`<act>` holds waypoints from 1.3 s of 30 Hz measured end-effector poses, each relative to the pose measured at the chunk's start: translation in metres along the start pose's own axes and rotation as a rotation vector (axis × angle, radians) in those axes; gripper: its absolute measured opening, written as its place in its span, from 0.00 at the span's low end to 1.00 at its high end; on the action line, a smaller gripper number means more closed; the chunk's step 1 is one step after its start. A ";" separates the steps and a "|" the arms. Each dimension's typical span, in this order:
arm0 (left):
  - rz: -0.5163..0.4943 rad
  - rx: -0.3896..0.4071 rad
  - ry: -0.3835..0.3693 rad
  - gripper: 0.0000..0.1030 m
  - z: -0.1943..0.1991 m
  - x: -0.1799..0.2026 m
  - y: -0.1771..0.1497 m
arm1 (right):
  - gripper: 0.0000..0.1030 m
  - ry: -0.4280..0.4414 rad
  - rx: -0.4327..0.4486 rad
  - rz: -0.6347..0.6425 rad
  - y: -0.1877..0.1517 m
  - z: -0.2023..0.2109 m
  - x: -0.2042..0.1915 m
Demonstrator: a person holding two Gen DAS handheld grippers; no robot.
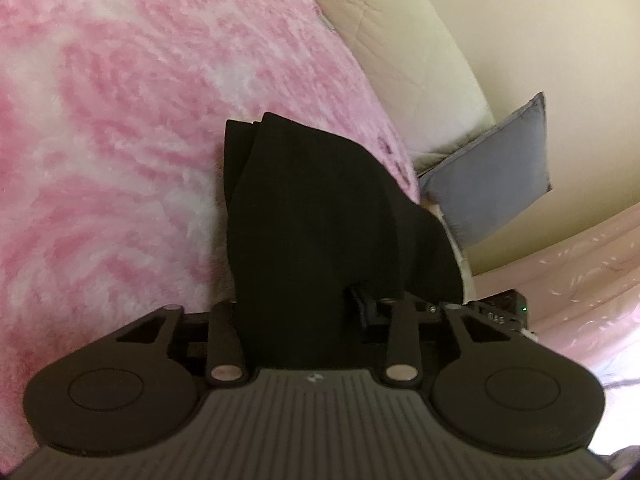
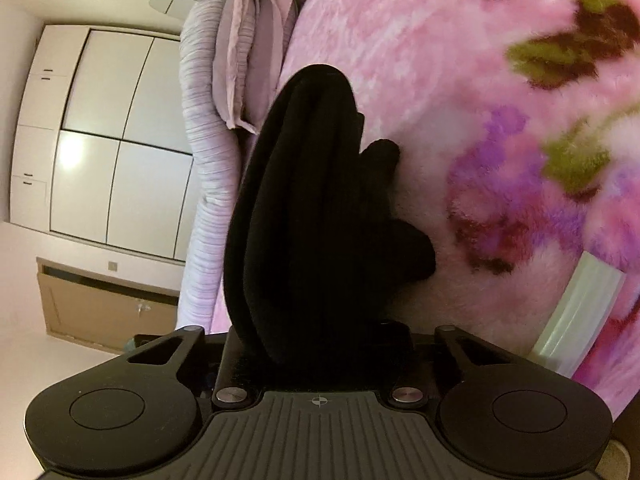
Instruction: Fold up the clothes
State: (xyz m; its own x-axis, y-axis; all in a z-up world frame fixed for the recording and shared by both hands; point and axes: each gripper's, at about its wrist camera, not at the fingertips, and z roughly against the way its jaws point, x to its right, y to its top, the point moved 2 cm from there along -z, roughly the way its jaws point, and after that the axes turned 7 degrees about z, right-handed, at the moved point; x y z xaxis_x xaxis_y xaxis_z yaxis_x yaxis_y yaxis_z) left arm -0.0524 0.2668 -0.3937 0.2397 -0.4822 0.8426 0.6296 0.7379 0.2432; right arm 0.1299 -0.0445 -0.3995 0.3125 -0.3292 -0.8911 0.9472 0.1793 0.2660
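A black garment (image 1: 312,200) lies on the pink fluffy blanket (image 1: 120,120) and runs straight into my left gripper (image 1: 312,304). The cloth fills the gap between the jaws and hides most of both fingers. One dark fingertip (image 1: 364,304) pokes out at the cloth's right edge. In the right wrist view the same black garment (image 2: 304,200) is a thick, folded bundle with several layers. It enters my right gripper (image 2: 320,328), whose fingers are buried in it. Both grippers look shut on the fabric.
The pink blanket (image 2: 460,80) carries a flower pattern on the right side. A grey pillow (image 1: 492,176) leans on a cream wall. Lilac pillows (image 2: 248,60) lie past the garment. A white wardrobe (image 2: 108,140) and a brown box (image 2: 100,304) stand at the left.
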 end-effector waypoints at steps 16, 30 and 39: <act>0.213 0.272 -0.021 0.19 0.174 0.127 -0.014 | 0.20 0.115 -0.205 -0.006 0.045 0.006 -0.183; 0.427 0.863 0.192 0.19 0.449 0.232 -0.172 | 0.21 0.347 -0.749 0.202 -0.028 -0.119 -0.437; 0.517 1.046 0.247 0.19 0.596 0.211 -0.307 | 0.21 0.410 -0.914 0.241 -0.202 -0.163 -0.516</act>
State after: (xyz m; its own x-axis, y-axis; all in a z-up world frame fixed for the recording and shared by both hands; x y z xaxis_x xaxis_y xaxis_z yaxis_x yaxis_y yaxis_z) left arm -0.6353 0.2197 -0.0045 0.4951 -0.0075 0.8688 -0.4643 0.8429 0.2719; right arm -0.2342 0.2407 -0.0530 0.2758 0.1199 -0.9537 0.3921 0.8919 0.2255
